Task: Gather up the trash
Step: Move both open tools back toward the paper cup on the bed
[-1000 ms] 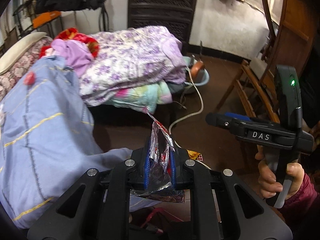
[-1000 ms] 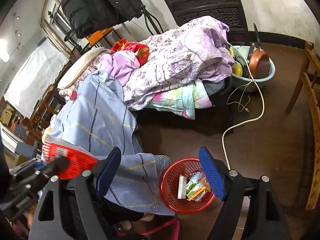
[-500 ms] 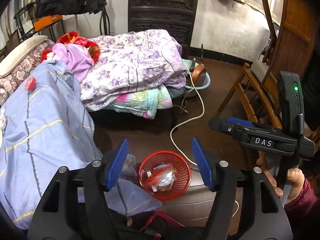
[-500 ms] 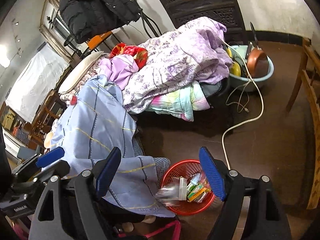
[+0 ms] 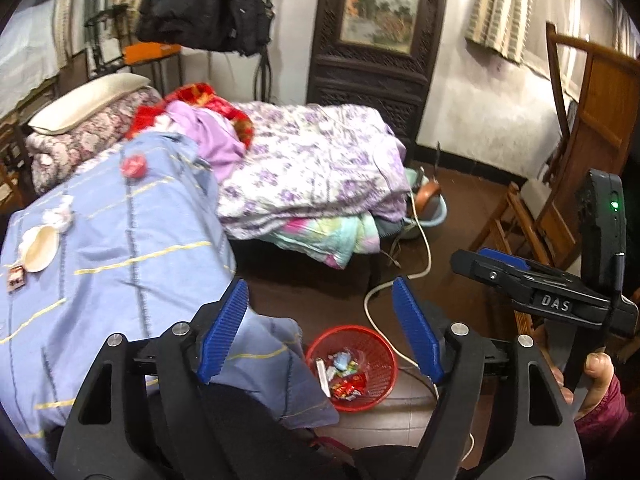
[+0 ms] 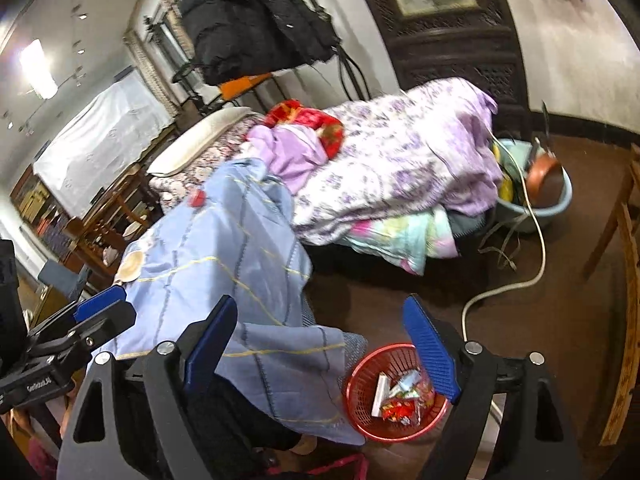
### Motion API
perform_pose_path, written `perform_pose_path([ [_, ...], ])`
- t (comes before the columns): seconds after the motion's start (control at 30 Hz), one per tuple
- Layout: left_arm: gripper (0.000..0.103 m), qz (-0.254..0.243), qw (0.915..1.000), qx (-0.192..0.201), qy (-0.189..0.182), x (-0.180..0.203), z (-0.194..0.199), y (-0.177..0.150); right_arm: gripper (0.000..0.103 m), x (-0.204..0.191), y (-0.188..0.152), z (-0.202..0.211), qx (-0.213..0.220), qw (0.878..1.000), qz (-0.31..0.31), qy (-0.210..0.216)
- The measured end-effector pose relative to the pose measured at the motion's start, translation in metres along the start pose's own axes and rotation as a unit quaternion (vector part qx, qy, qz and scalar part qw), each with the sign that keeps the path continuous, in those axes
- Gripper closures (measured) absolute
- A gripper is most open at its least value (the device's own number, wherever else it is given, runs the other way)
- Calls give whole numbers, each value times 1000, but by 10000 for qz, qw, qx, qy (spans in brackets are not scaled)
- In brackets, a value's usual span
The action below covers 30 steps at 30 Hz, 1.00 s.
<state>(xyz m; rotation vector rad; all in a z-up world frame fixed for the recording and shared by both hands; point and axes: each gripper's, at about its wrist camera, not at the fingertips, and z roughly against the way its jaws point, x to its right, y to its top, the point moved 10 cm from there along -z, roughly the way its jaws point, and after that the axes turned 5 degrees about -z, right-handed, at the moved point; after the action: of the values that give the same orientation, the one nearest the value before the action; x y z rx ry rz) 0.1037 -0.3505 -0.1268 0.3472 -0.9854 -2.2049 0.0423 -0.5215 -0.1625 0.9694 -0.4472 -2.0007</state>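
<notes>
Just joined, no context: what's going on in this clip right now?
A person with a handheld gripper in each hand is collecting trash into a red basket on the floor beside the bed. The left gripper has just been opening; nothing is between its pads now, and wrappers lie in the basket. The right gripper is open and empty too. More litter, including a red cap and crumpled tissue, sits on the blue blanket.

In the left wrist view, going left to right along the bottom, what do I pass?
Blue bedspread → left gripper with its open jaws → red trash basket → white cable → right gripper.
</notes>
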Motion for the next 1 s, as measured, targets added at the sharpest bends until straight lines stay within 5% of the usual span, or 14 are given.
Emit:
perform_pose_path([
  [0.57, 21, 667, 9889, 1147, 666, -78, 139, -17, 11, -155, -2, 64, 491, 9895, 1236, 562],
  [1.0, 16, 1194, 9750, 1230, 1417, -150, 180, -59, 6, -248, -34, 71, 380, 9780, 1891, 796],
])
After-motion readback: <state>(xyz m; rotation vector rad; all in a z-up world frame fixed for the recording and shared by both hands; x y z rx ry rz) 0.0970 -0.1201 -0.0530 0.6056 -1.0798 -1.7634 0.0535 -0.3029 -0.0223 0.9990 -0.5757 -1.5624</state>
